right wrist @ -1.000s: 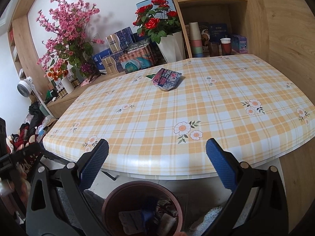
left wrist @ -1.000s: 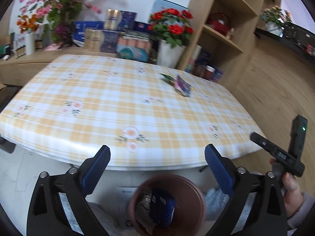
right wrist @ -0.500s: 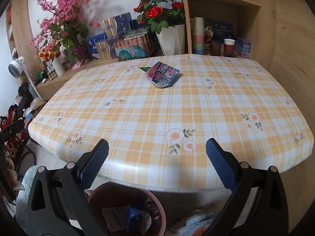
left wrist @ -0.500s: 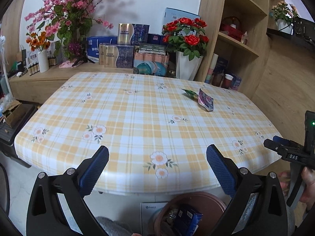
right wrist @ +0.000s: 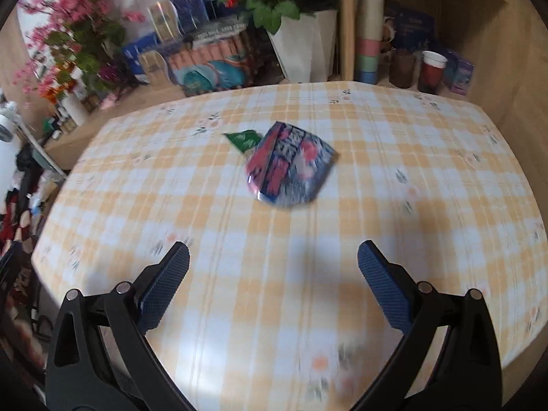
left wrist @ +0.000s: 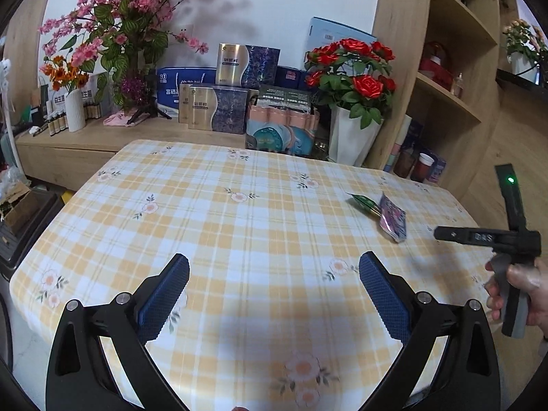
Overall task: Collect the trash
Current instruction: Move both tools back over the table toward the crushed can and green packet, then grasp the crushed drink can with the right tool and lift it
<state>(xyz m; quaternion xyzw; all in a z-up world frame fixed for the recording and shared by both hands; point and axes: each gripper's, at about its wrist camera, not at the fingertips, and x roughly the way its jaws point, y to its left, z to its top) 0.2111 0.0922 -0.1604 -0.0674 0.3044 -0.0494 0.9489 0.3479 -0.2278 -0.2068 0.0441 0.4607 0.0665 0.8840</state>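
Observation:
A crumpled blue-and-pink snack packet (right wrist: pixel 291 169) lies on the yellow checked tablecloth (right wrist: pixel 394 205), with a small green wrapper (right wrist: pixel 245 139) touching its far left corner. My right gripper (right wrist: pixel 273 286) stands open over the table, the packet a short way ahead of its empty fingers. In the left wrist view the same packet (left wrist: pixel 393 218) and green wrapper (left wrist: pixel 364 202) sit far right. My left gripper (left wrist: pixel 274 293) hangs open and empty over the near part of the tablecloth (left wrist: pixel 222 239). A hand (left wrist: pixel 524 289) holds the right gripper's black body at the right edge.
A white vase of red roses (left wrist: pixel 352 102), boxed goods (left wrist: pixel 219 109) and pink blossoms (left wrist: pixel 120 34) line the sideboard behind the table. Wooden shelves (left wrist: pixel 445 96) with cups (right wrist: pixel 433 70) stand at the right. Clutter sits on the floor at the left.
Both grippers have risen and moved forward over the table. The brown bin with trash below the table edge has dropped out of view. The right gripper is much closer to the packet.

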